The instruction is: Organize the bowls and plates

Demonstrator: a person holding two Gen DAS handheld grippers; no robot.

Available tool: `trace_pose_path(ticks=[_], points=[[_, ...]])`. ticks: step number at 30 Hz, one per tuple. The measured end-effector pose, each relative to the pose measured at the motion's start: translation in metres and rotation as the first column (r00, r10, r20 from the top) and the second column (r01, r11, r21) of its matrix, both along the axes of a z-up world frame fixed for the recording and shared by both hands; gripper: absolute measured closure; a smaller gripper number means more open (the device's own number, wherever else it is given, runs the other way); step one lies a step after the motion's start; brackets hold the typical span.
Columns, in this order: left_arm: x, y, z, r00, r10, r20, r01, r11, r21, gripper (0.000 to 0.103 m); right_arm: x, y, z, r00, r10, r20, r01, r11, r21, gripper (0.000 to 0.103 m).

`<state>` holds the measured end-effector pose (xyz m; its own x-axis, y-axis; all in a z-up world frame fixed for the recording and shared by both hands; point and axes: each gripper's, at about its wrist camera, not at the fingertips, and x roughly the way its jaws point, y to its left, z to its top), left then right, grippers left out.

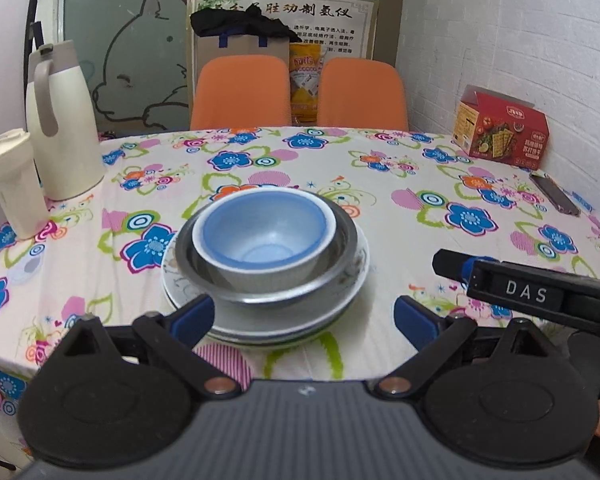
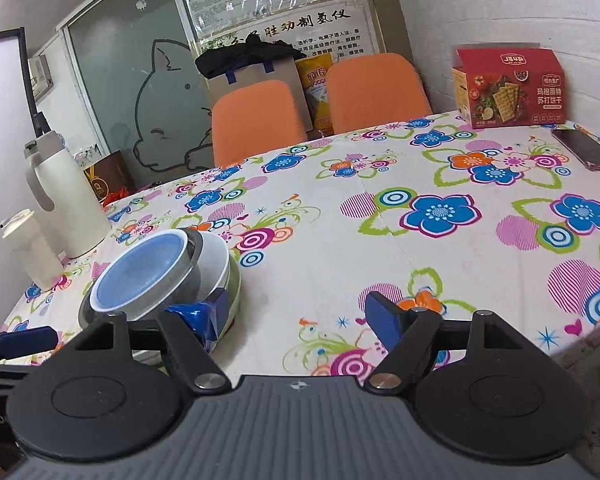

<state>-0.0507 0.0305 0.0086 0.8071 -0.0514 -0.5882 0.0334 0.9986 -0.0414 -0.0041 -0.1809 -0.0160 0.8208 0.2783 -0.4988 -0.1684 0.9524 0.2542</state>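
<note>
Sitting in the middle of the left view, the blue bowl (image 1: 262, 236) rests in a metal bowl (image 1: 332, 276) on plates (image 1: 300, 320) on the bench (image 1: 380, 208). Both grippers, left (image 1: 304, 316) and right (image 2: 296, 316), have spread, empty fingers. A bump could slide the stack off the near edge.

The surface (image 1: 340, 168) has a white cloth with big blue, pink and orange flowers. Near the middle sits a stack of plates (image 1: 268, 320) with bowls on top. On the far left stand a tall white jug (image 1: 60, 128) and, just beside it, a smaller white cup with a lid (image 1: 14, 188). On the far right sits a red cracker box (image 1: 500, 128). A dark phone (image 1: 554, 194) lies flat near the box.
</note>
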Motion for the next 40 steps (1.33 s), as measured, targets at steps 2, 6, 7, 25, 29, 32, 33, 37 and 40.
trace_pose_path(ticks=[2, 6, 7, 25, 29, 32, 33, 37, 40], points=[[-0.012, -0.006, -0.008, 1.0, -0.009, -0.007, 0.009, 1.0, 0.011, 0.008, -0.008, -0.003, -0.004, 1.0, -0.022, -0.021, 0.021, 1.0, -0.007, 0.041], [-0.028, -0.013, -0.021, 0.999, -0.017, -0.027, 0.017, 1.0, 0.023, 0.008, -0.025, -0.005, -0.014, 0.999, -0.026, -0.046, 0.025, 0.999, -0.03, 0.041], [-0.032, -0.015, -0.024, 0.999, -0.019, -0.029, 0.019, 0.999, 0.027, 0.008, -0.029, -0.005, -0.016, 0.999, -0.019, -0.048, 0.018, 0.999, -0.028, 0.041], [-0.049, -0.022, -0.038, 0.999, -0.025, -0.044, 0.026, 0.999, 0.038, 0.008, -0.045, 0.004, -0.027, 0.994, 0.056, -0.095, -0.06, 0.997, -0.04, 0.041], [-0.047, -0.019, -0.043, 0.998, -0.024, -0.059, 0.026, 0.999, 0.031, 0.008, -0.047, 0.009, -0.029, 0.993, 0.06, -0.102, -0.065, 0.997, -0.051, 0.041], [-0.046, -0.019, -0.044, 0.998, -0.02, -0.06, 0.023, 0.999, 0.038, 0.008, -0.048, 0.01, -0.028, 0.993, 0.063, -0.095, -0.069, 0.996, -0.061, 0.041], [-0.046, -0.019, -0.044, 0.998, -0.023, -0.063, 0.025, 0.999, 0.033, 0.008, -0.048, 0.01, -0.028, 0.993, 0.065, -0.096, -0.071, 0.996, -0.062, 0.041], [-0.046, -0.016, -0.044, 0.998, -0.029, -0.059, 0.03, 0.999, 0.012, 0.008, -0.047, 0.011, -0.029, 0.992, 0.069, -0.101, -0.075, 0.995, -0.058, 0.041], [-0.047, -0.015, -0.043, 0.998, -0.033, -0.049, 0.034, 0.999, 0.012, 0.008, -0.047, 0.011, -0.029, 0.993, 0.068, -0.098, -0.074, 0.996, -0.056, 0.041]])
